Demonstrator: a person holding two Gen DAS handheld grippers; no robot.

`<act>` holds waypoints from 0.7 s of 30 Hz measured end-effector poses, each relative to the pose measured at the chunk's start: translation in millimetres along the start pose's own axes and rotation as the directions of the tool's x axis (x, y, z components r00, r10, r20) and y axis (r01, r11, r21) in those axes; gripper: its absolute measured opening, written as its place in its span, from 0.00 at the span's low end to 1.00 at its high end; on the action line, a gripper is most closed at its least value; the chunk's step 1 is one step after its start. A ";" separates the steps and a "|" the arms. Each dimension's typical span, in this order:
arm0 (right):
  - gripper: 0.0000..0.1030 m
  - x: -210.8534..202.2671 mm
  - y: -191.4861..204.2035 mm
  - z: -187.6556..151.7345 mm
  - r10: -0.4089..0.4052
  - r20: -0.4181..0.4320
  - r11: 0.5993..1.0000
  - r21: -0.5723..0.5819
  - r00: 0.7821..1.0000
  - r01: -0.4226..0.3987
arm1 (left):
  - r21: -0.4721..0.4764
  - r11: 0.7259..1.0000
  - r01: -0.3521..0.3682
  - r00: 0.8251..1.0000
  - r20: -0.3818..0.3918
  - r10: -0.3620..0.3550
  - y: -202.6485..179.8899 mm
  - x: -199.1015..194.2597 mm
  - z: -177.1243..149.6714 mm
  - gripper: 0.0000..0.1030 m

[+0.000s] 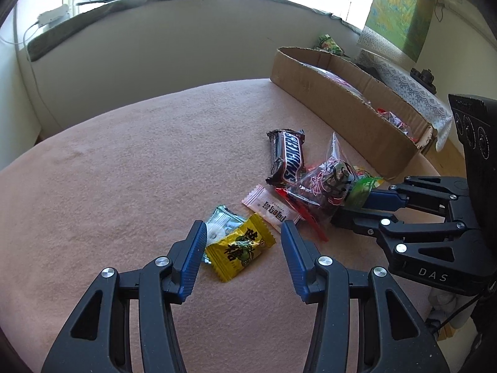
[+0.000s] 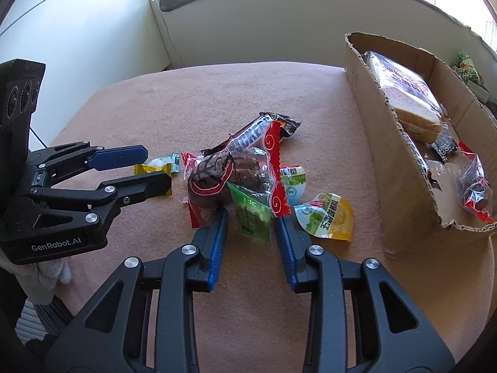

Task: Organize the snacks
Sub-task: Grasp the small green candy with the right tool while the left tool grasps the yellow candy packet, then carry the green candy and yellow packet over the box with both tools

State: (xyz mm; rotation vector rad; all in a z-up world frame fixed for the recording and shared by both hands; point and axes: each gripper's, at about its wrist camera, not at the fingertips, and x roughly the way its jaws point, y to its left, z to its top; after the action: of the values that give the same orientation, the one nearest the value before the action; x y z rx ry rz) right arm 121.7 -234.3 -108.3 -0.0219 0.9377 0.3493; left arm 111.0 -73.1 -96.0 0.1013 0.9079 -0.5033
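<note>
Lying scattered on a pink cloth-covered table (image 1: pixel 124 161), the loose snacks form a small heap beside a long open cardboard box (image 2: pixel 400 168). The left gripper (image 1: pixel 243 233) straddles a yellow candy packet (image 1: pixel 240 250), its blue-padded fingers (image 1: pixel 194 251) partly open on either side of the wrapper; the pads do not appear to press on it, and a pale green sweet wrapper (image 1: pixel 222 219) lies half under the packet's far edge. Just beyond sit a white sachet (image 1: pixel 270 209) and a Snickers bar (image 1: pixel 287 160). The right gripper (image 2: pixel 251 222) stands over a green packet (image 2: pixel 251 216), which lies between its narrowly parted fingers (image 2: pixel 217 245); whether the pads actually touch it cannot be told. A clear bag with red trim (image 2: pixel 223 180), holding dark pieces, rests on top of the heap and touches the left pad of that gripper. A yellow-and-white pouch (image 2: pixel 327 217) lies just right of it. Inside the box are a wrapped bread loaf (image 2: pixel 407 99) at the far end and another red-trimmed bag (image 2: pixel 473 186) near the front.
</note>
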 end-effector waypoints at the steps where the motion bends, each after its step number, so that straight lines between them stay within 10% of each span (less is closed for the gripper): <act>1: 0.27 0.7 0.1 0.3 -0.001 -0.002 1.000 -0.002 1.000 0.001 | 0.007 1.000 0.001 1.000 -0.006 -0.001 -0.6 1.5 -0.6 0.46; 21: 0.05 -4.6 0.3 -5.0 0.033 -0.013 0.999 -0.007 0.999 -0.033 | 0.083 0.997 -0.006 1.000 -0.020 0.008 -17.2 2.8 -10.1 0.24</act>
State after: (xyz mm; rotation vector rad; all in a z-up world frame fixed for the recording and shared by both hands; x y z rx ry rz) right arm 115.1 -236.1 -107.6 -0.0149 0.9503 0.3836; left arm 97.2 -86.3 -102.2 0.1850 0.9060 -0.5340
